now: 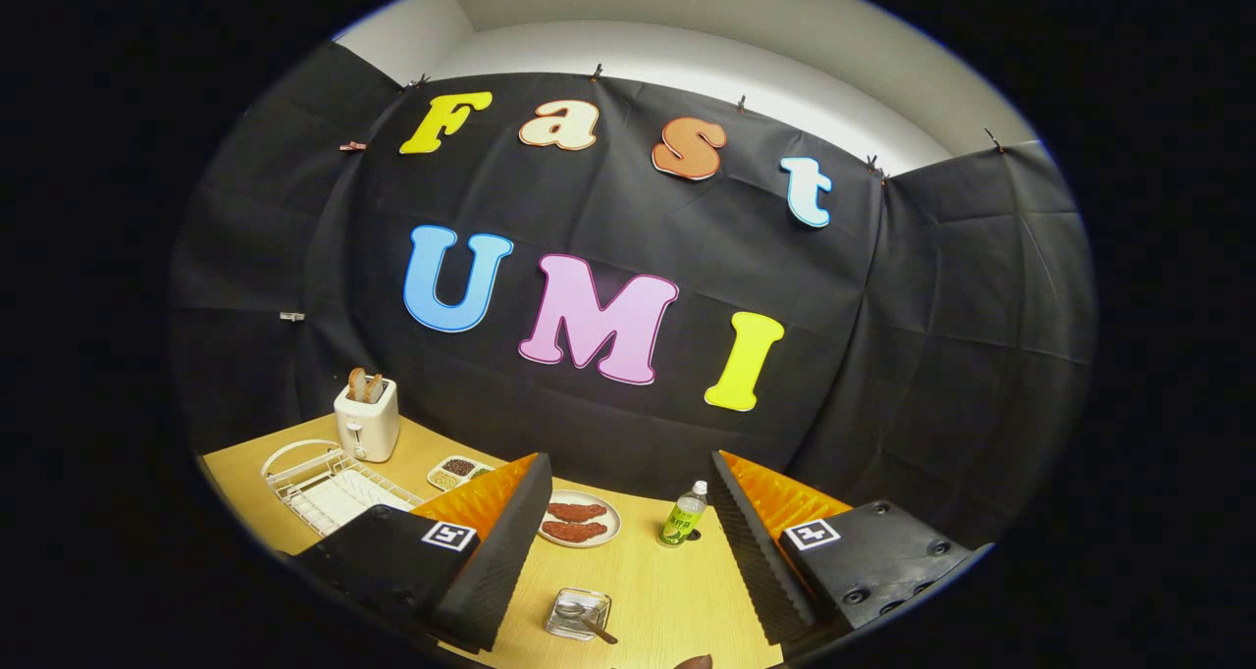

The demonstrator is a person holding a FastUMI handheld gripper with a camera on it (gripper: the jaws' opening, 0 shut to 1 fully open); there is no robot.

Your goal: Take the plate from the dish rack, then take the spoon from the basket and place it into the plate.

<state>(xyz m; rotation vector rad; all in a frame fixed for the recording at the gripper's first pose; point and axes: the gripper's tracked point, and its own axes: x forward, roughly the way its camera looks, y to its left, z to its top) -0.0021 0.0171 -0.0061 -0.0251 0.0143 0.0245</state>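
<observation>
Gripper view: our gripper [628, 551] hangs with fingers spread, holding nothing. Between them, near their bases, a small clear basket [577, 612] holds the spoon [593, 626]: likely light, stiff and slippery, best pinched at its handle. Off left, the white dish rack [319, 488] holds a pale plate [348, 500].

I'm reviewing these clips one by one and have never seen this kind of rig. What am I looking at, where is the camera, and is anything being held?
A person carries a handheld gripper; the camera rides on it and looks forward along its two fingers, which stand wide apart, holding nothing. On the wooden table, between the fingers, sits a small clear basket with a spoon in it. Beyond lie a plate of food and a bottle. Off to the left side are a white dish rack, a toaster and a small divided dish.
</observation>
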